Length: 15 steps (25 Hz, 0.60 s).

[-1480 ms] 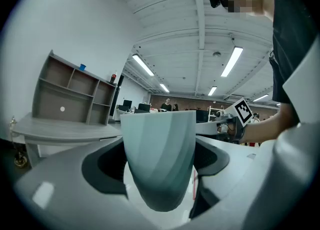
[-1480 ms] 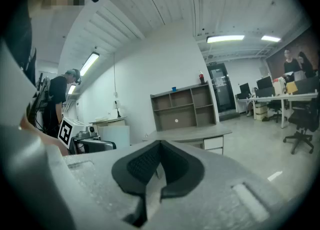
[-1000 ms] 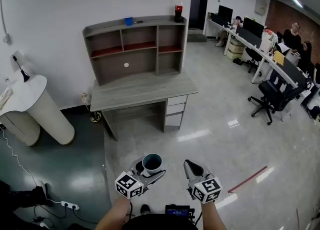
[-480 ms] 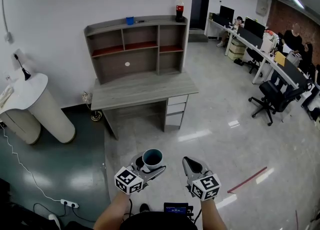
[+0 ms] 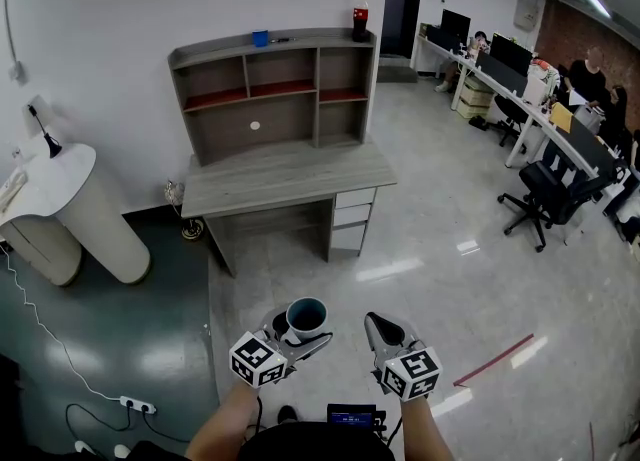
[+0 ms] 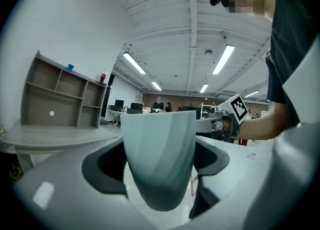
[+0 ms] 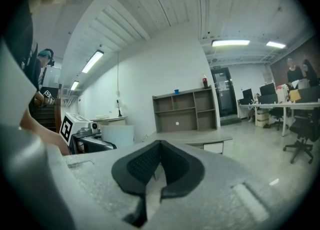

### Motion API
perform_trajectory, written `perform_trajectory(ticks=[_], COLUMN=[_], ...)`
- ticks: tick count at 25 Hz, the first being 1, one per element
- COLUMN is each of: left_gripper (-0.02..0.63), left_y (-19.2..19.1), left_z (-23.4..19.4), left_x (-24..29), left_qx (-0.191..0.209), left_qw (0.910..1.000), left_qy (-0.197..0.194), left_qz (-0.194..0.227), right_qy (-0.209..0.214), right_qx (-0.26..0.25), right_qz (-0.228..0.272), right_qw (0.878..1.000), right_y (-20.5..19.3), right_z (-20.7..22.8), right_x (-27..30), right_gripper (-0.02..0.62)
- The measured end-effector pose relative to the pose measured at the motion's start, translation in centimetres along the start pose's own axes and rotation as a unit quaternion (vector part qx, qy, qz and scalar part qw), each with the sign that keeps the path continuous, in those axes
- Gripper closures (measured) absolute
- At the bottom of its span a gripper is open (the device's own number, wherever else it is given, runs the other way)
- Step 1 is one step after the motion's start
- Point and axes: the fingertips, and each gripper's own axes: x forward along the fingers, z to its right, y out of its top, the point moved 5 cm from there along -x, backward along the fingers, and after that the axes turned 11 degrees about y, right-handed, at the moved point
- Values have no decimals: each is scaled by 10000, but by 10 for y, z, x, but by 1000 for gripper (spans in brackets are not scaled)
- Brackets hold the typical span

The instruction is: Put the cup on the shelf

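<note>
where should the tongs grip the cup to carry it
Around its side wall, coming in level from the side, as the left tongs do now: the cup stands upright, mouth up, and widens upward, so it likely won't slip down.

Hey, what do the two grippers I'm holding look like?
Both the left gripper and right gripper have pale grey, smoothly moulded bodies with black inner pads, finely textured. Each carries a white cube printed with black square markers. The person's top is dark; no sleeves reach the wrists.
</note>
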Motion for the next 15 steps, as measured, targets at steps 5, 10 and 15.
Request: perform_trajectory(ticks=[5,10,15], left_gripper=[221,221,221], left_y=[0,-1,-2], left_z=[4,14,19], left_x=[4,14,28], left_qx=[-35,-6,-27], left_qw=[10000,10000,9999], left_qy=[3,36,101], left_qz=[0,5,7], right_qy=[-2,41,93], right_qx=[45,74,93], right_qz=[-14,-22,-42], right_qw=[10000,10000,9999], right_y=[0,-3,-2], right_z=[6,17,32], right_x=[-3,-13,-19], right_gripper=[598,598,598])
